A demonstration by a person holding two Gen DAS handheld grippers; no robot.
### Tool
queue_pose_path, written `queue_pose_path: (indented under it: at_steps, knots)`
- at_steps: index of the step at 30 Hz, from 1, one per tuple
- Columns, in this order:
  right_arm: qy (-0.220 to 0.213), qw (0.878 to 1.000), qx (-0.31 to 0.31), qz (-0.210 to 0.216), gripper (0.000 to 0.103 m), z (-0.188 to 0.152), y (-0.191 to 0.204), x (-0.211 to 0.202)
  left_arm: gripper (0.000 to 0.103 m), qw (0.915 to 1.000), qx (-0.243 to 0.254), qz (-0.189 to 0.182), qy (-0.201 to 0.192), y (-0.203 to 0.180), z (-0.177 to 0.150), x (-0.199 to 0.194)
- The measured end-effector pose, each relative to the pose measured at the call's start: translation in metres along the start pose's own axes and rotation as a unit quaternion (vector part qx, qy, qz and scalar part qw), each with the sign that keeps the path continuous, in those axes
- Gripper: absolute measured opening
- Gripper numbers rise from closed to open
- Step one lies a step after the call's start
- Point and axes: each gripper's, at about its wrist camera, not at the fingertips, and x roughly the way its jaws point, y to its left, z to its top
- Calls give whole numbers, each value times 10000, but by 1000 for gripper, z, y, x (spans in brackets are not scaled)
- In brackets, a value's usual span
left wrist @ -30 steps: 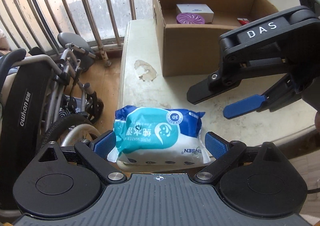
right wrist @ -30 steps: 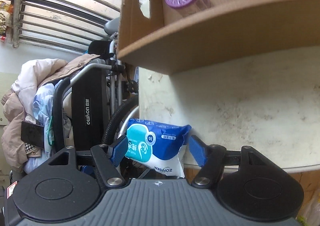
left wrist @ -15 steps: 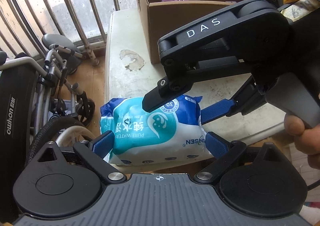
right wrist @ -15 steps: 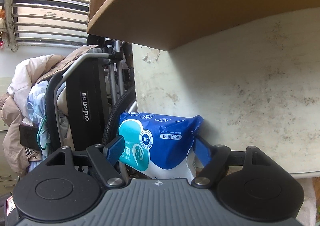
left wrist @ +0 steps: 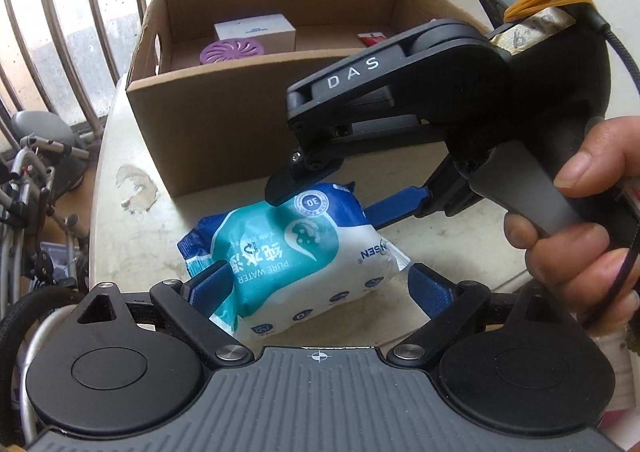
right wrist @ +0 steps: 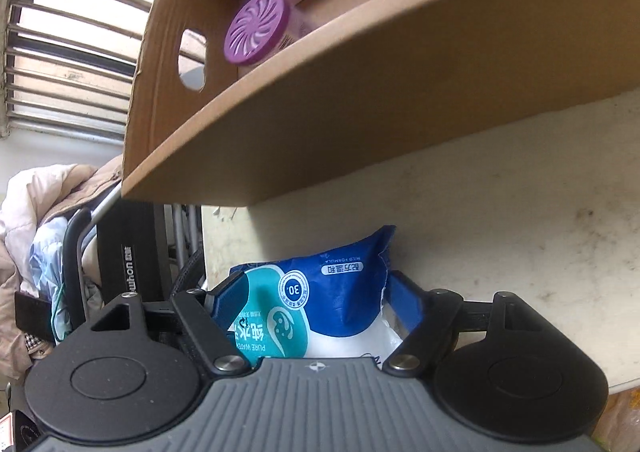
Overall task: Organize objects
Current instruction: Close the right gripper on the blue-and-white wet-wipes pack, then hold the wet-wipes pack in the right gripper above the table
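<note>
A blue, teal and white wet-wipes pack (left wrist: 304, 252) lies tilted near the front of a pale table (left wrist: 132, 172). My right gripper (left wrist: 344, 200) comes in from the right and is shut on the pack's far end; the pack (right wrist: 320, 304) fills its jaws in the right wrist view. My left gripper (left wrist: 320, 284) is open with its blue pads (left wrist: 212, 284) on either side of the pack's near end, the left pad touching it. An open cardboard box (left wrist: 224, 124) stands just behind.
The box holds a purple round lid (left wrist: 232, 52), a white carton (left wrist: 256, 32) and a red item (left wrist: 372, 38). A folded wheelchair (left wrist: 32, 180) stands left of the table beside window bars (left wrist: 80, 4). A pile of clothes (right wrist: 36, 244) lies beyond the table's left edge.
My right gripper has closed on the pack and turned it so it lies tilted, nearer the box. My left gripper's jaws now stand wider than the pack.
</note>
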Motion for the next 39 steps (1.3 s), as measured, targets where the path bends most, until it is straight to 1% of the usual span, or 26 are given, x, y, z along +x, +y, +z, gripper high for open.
queue_pose_path:
  at_steps: [2,4,7,9,10,13,15,18,19,21,24,27,28,29,32,37,39]
  knots:
    - [-93,9999,88,43,79,0,-8,-5,96,10000,43,84,-28,2,-2,-3]
    - [-178,9998,114,69,79,0,-13,-10,96,9999,4,162,27,12,-8,-4]
    - [-255,9994,189,117,79,-2,-21,-13,96,9990,-262,199,301,32,-18,3]
    - [-271,9992,249,167,79,-4,-27,-12,96,9969,-599,50,502,49,-20,11]
    - [-267,9991,284,187,79,-5,-30,-11,96,9959,-724,-18,539,53,-21,14]
    - [-218,9987,347,310,79,-6,-37,-7,96,9927,-1022,-375,529,64,-21,19]
    - [-156,9979,412,478,79,-7,-43,-3,96,9895,-1205,-599,518,69,-20,25]
    - [-98,9952,554,800,80,-4,-50,1,96,9844,-1478,-784,546,75,-21,34]
    - [-83,9946,562,866,79,-3,-51,1,96,9841,-1505,-821,475,75,-20,34]
    - [-39,9935,559,995,80,-2,-53,3,96,9844,-1451,-890,453,73,-17,37]
    - [37,9925,485,1122,79,-1,-52,6,95,9878,-1233,-864,407,64,-14,40]
    - [116,9939,362,1038,78,-3,-46,7,90,9907,-1025,-769,455,54,-9,40]
    - [113,9947,285,985,76,-4,-44,7,89,9915,-991,-712,455,50,-8,40]
    - [94,9953,203,943,72,-4,-41,7,88,9921,-956,-671,450,47,-7,39]
    - [34,9961,49,878,69,-5,-39,1,82,9939,-852,-558,435,40,-4,36]
    - [37,9965,-287,785,66,-6,-29,-3,79,9939,-866,-541,417,33,-1,33]
    - [90,9963,-336,780,66,-6,-33,-8,79,9941,-836,-526,451,32,0,32]
